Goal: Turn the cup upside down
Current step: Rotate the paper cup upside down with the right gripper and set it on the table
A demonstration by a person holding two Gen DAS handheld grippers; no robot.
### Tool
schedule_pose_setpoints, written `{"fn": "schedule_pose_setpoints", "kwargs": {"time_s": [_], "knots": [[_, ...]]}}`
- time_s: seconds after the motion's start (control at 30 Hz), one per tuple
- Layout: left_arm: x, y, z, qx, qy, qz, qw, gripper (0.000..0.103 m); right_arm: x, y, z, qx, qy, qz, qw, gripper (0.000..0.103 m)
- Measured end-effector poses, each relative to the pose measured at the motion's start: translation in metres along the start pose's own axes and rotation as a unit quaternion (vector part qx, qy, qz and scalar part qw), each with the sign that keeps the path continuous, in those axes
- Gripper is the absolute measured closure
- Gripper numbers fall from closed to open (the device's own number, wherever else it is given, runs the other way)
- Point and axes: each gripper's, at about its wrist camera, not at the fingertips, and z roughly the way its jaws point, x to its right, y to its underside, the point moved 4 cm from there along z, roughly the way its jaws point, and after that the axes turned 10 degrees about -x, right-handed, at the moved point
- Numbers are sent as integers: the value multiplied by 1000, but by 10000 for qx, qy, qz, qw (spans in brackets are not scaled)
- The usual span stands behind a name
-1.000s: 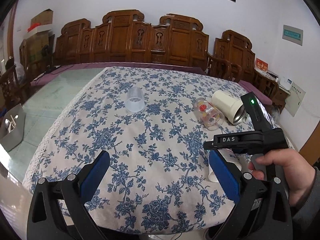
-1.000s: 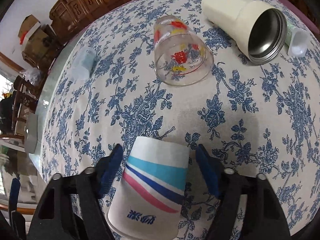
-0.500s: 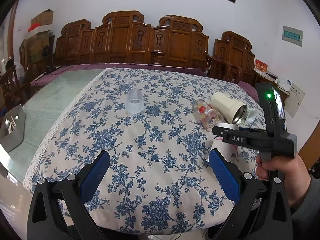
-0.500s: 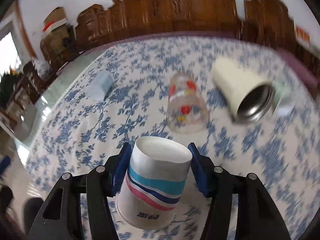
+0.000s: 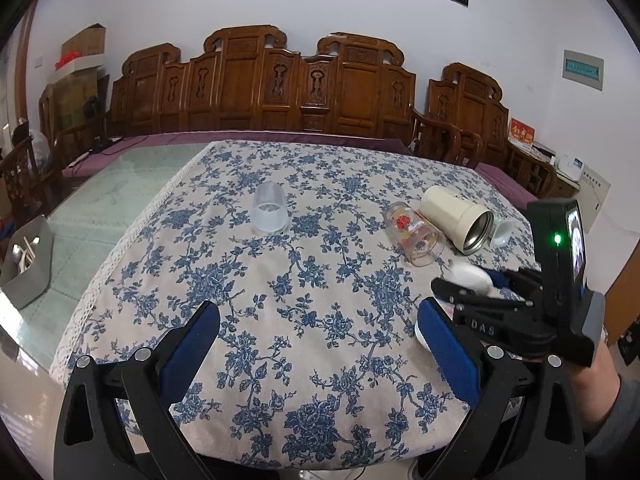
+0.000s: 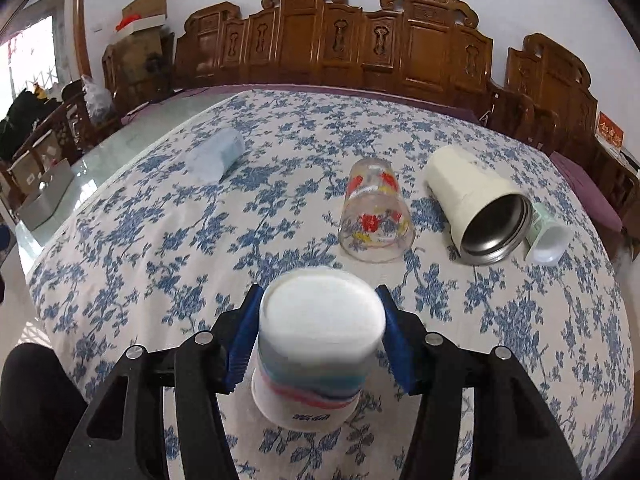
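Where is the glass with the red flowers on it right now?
In the right wrist view the flowered glass lies on its side mid-table, just left of the cream steel-lined mug, beyond the striped paper cup.

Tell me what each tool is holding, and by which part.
The right tool grips the striped paper cup across its sidewall near the closed base, base up. The left tool holds nothing.

Carved wooden chairs line a white wall.
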Motion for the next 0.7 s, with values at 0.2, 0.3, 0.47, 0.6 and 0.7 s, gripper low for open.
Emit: {"fn": "schedule_pose_setpoints", "kwargs": {"time_s": [0.2, 0.3, 0.47, 0.6, 0.7], "knots": [[3, -2, -4, 30, -25, 45, 10000, 8, -3, 8, -5, 16, -90, 74, 9999, 40], [7, -3, -6, 35, -45, 82, 10000, 8, -1, 12, -13, 104, -154, 147, 9997, 35], [15, -4, -10, 37, -77, 173, 9998, 8, 7, 21, -30, 215, -268, 271, 9990, 32], [22, -4, -13, 12, -75, 214, 9997, 8, 14, 31, -47, 340, -325, 406, 9981, 29], [29, -2, -15, -23, -75, 264, 9996, 8, 23, 40, -60, 384, -219, 538, 9976, 25]]}}
